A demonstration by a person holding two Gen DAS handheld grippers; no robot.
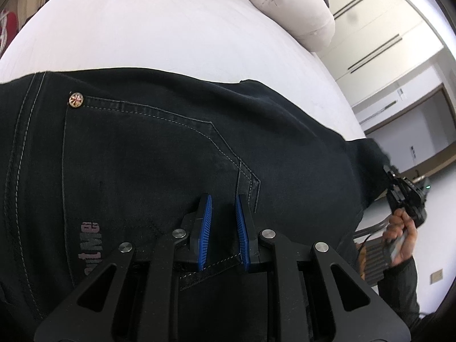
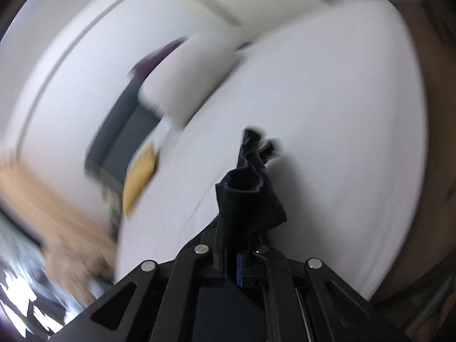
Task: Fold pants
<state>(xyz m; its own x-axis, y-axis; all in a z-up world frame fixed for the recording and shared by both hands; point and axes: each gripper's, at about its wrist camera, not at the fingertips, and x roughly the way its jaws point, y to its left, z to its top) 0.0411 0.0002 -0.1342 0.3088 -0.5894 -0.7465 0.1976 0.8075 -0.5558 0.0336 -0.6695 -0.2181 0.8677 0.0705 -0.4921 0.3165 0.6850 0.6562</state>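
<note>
On the bed: dark denim pants (image 1: 159, 154) spread flat across a white bed sheet (image 1: 159, 34), back pocket with a brass rivet (image 1: 76, 99) facing up.
Left claw (image 1: 223, 222): blue pads narrowly parted, clamped on the waistband edge.
Right claw (image 2: 232, 268): jaws closed on a bunched fold of the pants, raised above the sheet; view blurred.
Surroundings: beige rolled duvet (image 1: 287, 2), yellow cushion (image 2: 139, 179), white wardrobe (image 1: 379, 28).
</note>
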